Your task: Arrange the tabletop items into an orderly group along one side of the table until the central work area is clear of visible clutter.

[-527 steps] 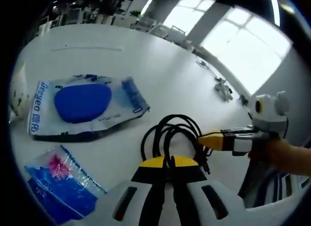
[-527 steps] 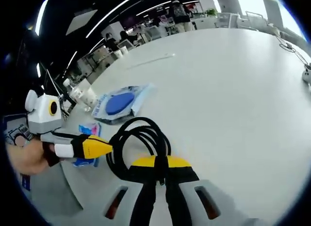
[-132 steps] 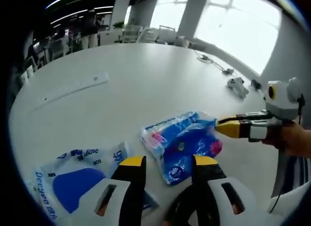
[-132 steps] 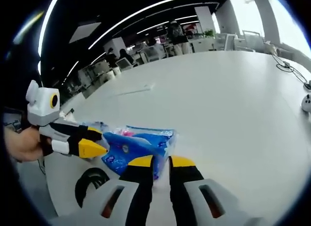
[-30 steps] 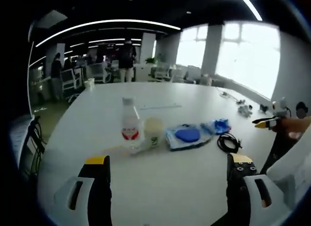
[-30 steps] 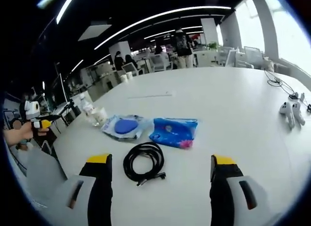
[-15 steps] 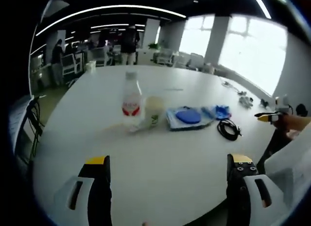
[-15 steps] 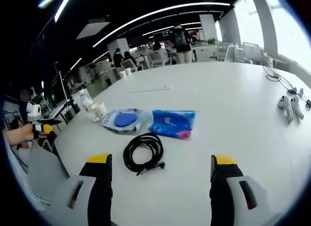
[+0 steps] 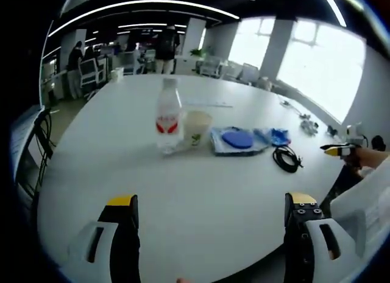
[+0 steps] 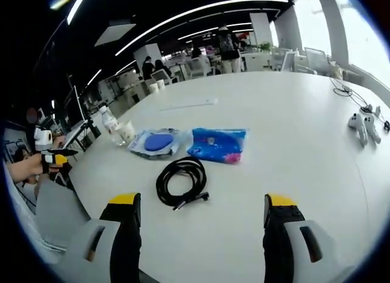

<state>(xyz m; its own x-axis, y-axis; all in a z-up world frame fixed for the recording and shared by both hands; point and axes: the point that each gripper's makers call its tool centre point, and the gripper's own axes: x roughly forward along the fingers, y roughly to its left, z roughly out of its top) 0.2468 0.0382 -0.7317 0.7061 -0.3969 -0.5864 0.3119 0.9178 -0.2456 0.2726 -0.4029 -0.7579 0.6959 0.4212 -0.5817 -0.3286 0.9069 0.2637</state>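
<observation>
Fingers: both the left gripper [image 9: 209,213] and right gripper [image 10: 203,213] are holding theirs wide apart, gripping nothing.
Counter [image 9: 183,192]: bottle [image 9: 169,115], cup [image 9: 197,127], pale pouch [image 9: 237,140], blue pack [image 10: 217,144] and cable [image 10: 181,181] are lying in a row.

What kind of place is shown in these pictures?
Probably an open-plan office: a large white table, rows of desks and chairs behind it, long ceiling light strips, and big windows.
</observation>
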